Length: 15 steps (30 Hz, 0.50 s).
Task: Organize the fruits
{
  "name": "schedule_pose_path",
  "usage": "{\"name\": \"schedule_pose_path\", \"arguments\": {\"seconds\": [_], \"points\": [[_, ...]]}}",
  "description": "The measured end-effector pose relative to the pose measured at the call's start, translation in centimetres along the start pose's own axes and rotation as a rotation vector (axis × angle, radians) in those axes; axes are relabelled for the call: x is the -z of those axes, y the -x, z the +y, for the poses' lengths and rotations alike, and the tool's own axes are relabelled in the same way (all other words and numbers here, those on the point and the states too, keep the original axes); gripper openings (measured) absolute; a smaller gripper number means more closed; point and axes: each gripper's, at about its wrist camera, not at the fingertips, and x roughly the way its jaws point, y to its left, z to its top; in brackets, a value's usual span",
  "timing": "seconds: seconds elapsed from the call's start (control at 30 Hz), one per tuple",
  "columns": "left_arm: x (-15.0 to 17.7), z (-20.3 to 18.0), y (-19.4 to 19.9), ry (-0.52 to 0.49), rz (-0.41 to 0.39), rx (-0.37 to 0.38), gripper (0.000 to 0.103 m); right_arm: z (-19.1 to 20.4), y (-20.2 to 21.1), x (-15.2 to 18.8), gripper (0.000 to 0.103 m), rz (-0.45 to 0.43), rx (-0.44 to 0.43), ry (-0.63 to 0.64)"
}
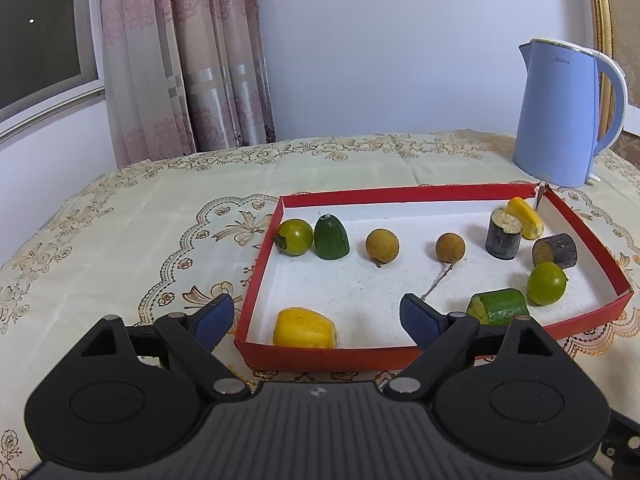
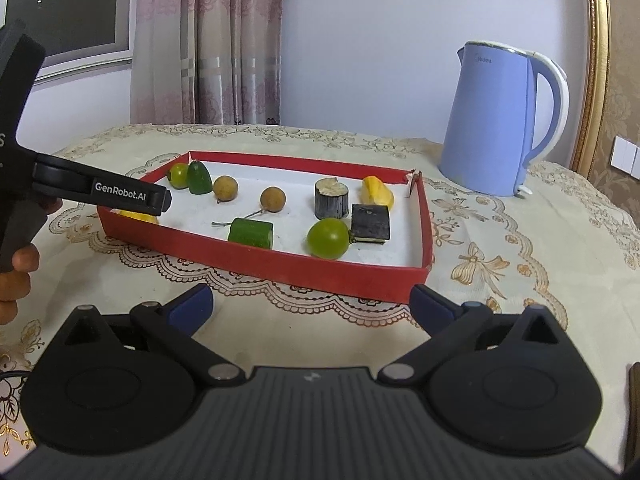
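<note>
Left hand-held gripper (image 1: 316,316) gapes astride yellow fruit piece (image 1: 305,328).

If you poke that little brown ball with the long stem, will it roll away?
Probably a bit. The brown fruit looks round and smooth, so a nudge should set it rolling on the flat white floor of the red tray. Its thin stem lies along the floor and may drag, making it wobble or curve. It looks small, so likely light, and the tray's walls should stop it.
</note>
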Motion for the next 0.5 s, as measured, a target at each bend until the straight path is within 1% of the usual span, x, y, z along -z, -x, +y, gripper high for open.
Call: {"name": "schedule_pose_path", "arguments": {"seconds": [0.13, 0.4, 0.5], "points": [[0.0, -0.2, 0.1, -0.005, -0.003, -0.006, 0.090, 0.0, -0.3, 0.1, 0.103, 0.013, -0.001, -0.001], [-0.1, -0.2, 0.1, -0.005, -0.001, 0.000, 0.090, 0.3, -1.5, 0.3, 0.103, 0.075, -0.017, 0.023], [-0.2, -0.2, 0.0, -0.006, -0.001, -0.002, 0.090, 0.4, -1.6, 0.3, 0.103, 0.079, -0.014, 0.028]]}}
